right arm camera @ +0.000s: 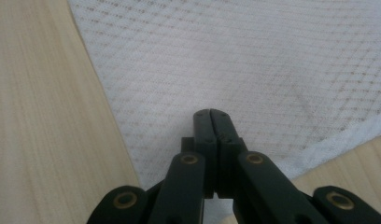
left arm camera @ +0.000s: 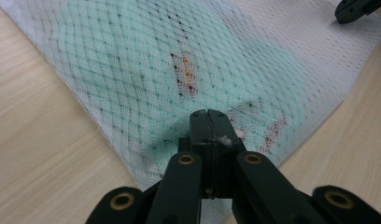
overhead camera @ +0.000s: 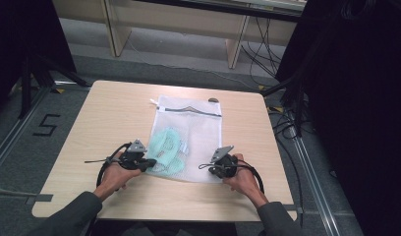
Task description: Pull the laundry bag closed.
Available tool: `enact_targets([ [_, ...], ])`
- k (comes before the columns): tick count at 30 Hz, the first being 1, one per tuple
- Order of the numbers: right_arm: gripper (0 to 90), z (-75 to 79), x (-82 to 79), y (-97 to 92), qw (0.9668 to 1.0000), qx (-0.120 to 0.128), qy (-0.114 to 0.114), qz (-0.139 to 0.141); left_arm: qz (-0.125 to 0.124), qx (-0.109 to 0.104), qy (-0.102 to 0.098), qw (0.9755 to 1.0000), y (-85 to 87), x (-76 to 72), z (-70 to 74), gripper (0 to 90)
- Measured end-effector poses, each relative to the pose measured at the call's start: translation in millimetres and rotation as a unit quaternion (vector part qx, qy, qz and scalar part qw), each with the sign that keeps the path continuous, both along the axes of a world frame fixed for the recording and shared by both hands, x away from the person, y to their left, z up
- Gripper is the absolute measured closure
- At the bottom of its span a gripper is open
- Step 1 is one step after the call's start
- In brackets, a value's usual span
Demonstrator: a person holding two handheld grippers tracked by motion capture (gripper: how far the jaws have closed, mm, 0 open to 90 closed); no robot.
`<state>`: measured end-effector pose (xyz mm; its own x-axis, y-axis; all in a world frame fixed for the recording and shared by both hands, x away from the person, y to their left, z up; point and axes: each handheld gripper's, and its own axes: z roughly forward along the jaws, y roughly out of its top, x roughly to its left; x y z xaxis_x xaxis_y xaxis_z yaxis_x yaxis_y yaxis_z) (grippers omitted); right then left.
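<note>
The high view looks forward and down from above the person's side, taking in the whole table (overhead camera: 115,105) from far off. Each gripper view sits close over its own closed jaws, aimed low across the mesh bag (left arm camera: 132,60), toward twelve o'clock. All three share the bag's near edge (right arm camera: 272,56).

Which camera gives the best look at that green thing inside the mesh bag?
The left gripper view: the green item lies close up under the netting of the bag, with small brown and orange marks visible. The high view shows it small, in the bag's near-left part. The right gripper view shows plain white mesh.
</note>
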<state>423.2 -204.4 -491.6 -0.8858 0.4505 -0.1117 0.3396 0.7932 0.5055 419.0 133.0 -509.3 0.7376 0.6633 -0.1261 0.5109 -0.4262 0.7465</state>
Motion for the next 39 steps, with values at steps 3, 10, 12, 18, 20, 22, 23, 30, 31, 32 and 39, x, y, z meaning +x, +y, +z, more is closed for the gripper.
enact_targets([
  [3, 90.0, 0.1, -3.0, 1.7, 1.0000, -0.003, -0.001, 0.009, 0.001, 0.003, 0.006, 1.0000, 0.6, 3.0, -2.9, 89.6],
  [10, 90.0, 0.1, -14.1, 7.1, 0.9996, 0.009, 0.016, 0.021, -0.001, 0.004, 0.022, 0.9997, 5.1, 11.5, -2.5, 89.6],
  [12, 90.0, 0.7, -14.4, 8.6, 0.9990, 0.006, 0.017, 0.040, -0.002, 0.005, 0.025, 0.9997, 5.6, 13.6, -2.5, 89.6],
  [18, 90.0, 1.1, -28.4, 23.7, 0.9975, 0.003, 0.022, 0.067, -0.001, 0.017, 0.025, 0.9995, 11.0, 23.8, -1.3, 89.6],
  [20, 90.0, 1.0, -33.1, 30.7, 0.9963, 0.006, 0.030, 0.081, 0.001, 0.034, 0.015, 0.9993, 13.8, 30.2, 0.2, 89.5],
  [22, 90.0, 0.5, -35.8, 35.1, 0.9954, 0.012, 0.037, 0.088, 0.012, 0.032, 0.016, 0.9993, 13.6, 34.1, 0.3, 89.6],
  [23, 90.0, 0.4, -36.7, 36.5, 0.9950, 0.014, 0.041, 0.090, 0.012, 0.034, 0.015, 0.9992, 13.7, 36.3, 0.4, 89.6],
  [30, 90.0, 0.4, -45.5, 54.8, 0.9921, 0.015, 0.049, 0.115, 0.012, 0.059, -0.005, 0.9982, 12.4, 40.0, 0.3, 89.6],
  [31, 90.0, 0.3, -47.5, 58.5, 0.9915, 0.015, 0.051, 0.119, 0.007, 0.062, -0.005, 0.9980, 12.7, 40.4, 1.1, 89.6],
  [32, 90.0, 0.0, -48.7, 61.3, 0.9909, 0.016, 0.053, 0.123, 0.012, 0.058, -0.004, 0.9982, 12.9, 42.3, 0.4, 89.6],
  [39, 90.0, -1.3, -57.0, 82.2, 0.9879, 0.022, 0.051, 0.145, 0.022, 0.078, -0.017, 0.9966, 11.5, 52.9, 0.7, 89.6],
])
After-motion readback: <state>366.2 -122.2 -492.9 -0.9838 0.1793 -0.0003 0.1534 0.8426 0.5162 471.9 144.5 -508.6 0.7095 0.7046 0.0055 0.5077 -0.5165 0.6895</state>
